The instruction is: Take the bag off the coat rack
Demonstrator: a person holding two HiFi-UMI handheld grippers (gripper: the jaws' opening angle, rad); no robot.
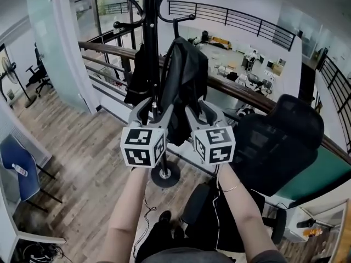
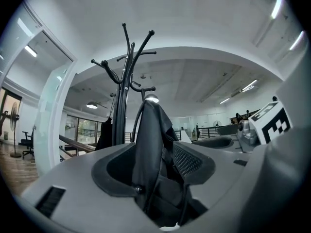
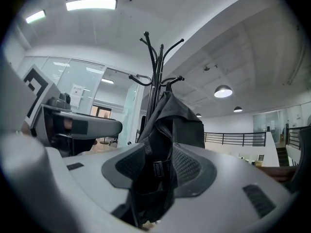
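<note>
Bag point(image 1: 185, 73): black, hanging by its strap from a hook on the coat rack point(image 1: 150, 15).
Left gripper point(image 1: 152, 109): held level, jaws apart, bag fabric standing between them.
Right gripper point(image 1: 202, 112): held level, jaws apart, either side of the bag.

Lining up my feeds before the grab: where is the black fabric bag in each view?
Head view: black fabric bag at centre, just right of the pole.
Left gripper view: bag in the lower centre.
Right gripper view: bag at centre.
Shared landmark: the black metal coat rack, directly behind the bag.
</note>
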